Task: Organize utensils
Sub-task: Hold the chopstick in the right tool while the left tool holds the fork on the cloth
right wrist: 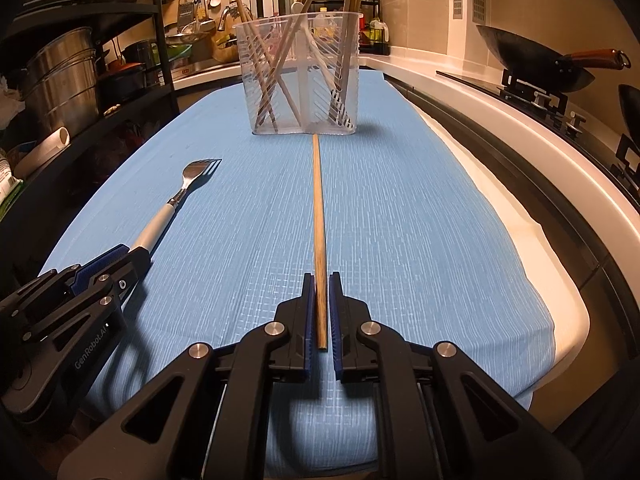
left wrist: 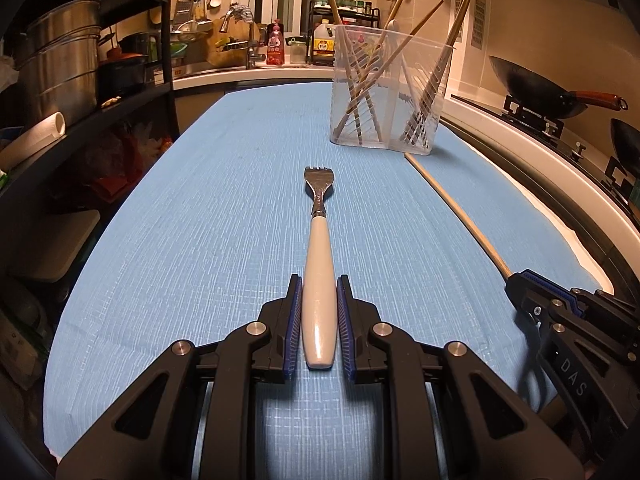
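Observation:
A fork (left wrist: 319,256) with a white handle and steel tines points away from me over the blue cloth (left wrist: 200,220); my left gripper (left wrist: 319,284) is shut on its handle. In the right wrist view the same fork (right wrist: 176,208) lies at the left, held by the left gripper (right wrist: 132,254). My right gripper (right wrist: 320,280) is shut on the near end of a long wooden chopstick (right wrist: 318,208), whose far tip reaches the clear plastic utensil holder (right wrist: 300,80). That holder (left wrist: 390,92) stands at the cloth's far end with several chopsticks inside. The right gripper (left wrist: 520,284) shows at the left view's right edge.
A stove with a black wok (right wrist: 532,64) runs along the right. Dark shelves with steel pots (left wrist: 64,60) stand at the left. A sink and hanging kitchen tools (left wrist: 196,8) fill the back. The white table edge (right wrist: 560,280) shows beside the cloth.

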`<state>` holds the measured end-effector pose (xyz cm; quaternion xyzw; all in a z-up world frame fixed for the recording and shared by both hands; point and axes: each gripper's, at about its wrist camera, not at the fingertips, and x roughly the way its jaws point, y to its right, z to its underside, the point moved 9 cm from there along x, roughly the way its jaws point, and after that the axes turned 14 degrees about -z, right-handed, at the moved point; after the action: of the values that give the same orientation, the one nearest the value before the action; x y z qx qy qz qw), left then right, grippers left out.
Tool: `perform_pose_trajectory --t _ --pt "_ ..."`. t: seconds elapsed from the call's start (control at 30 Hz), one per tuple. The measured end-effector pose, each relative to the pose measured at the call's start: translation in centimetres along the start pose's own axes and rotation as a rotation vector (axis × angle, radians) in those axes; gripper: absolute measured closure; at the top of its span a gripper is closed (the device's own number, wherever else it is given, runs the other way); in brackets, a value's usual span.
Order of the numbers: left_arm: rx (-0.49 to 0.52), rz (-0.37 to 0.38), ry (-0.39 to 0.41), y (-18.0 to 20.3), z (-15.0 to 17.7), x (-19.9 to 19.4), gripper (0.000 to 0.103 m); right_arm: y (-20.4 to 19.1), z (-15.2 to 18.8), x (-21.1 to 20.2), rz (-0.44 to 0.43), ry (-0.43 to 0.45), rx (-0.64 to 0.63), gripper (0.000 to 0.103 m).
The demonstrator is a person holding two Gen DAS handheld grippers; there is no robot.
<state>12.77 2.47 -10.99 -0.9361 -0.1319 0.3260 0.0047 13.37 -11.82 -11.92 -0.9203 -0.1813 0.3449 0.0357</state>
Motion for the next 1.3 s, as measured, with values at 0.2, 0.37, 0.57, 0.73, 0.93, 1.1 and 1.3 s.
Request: perform_pose_trajectory --t 0.2,0.37,0.57,0.73,0.93,1.1,1.3 --pt "0.0 0.0 0.0 0.0 0.01 0.0 0.085 0.02 -0.01 -0.01 0.001 0.0 0.0 0.094" --pt "0.002 -0.001 0.001 -0.05 0.07 -0.01 0.085 0.03 -0.01 0.0 0.0 0.001 0.001 0.094" --pt "0.003 -0.004 0.003 -0.09 0.01 -0.01 0.085 -0.04 0.03 -0.01 0.0 0.0 0.001 0.096" --pt "0.002 -0.005 0.004 -0.06 -0.01 0.0 0.085 -0.06 0.04 -0.01 0.001 0.001 0.0 0.096" --pt "0.004 -0.007 0.004 -0.14 -0.02 -0.02 0.085 -0.06 0.02 -0.02 0.002 0.001 -0.001 0.097" --pt "0.004 -0.007 0.005 -0.11 0.03 -0.03 0.085 -0.05 0.02 0.01 -0.002 0.002 0.001 0.098" --pt "0.01 -0.015 0.01 -0.17 -0.25 -0.36 0.085 0.42 -0.51 -0.82 0.006 0.026 0.028 0.098"
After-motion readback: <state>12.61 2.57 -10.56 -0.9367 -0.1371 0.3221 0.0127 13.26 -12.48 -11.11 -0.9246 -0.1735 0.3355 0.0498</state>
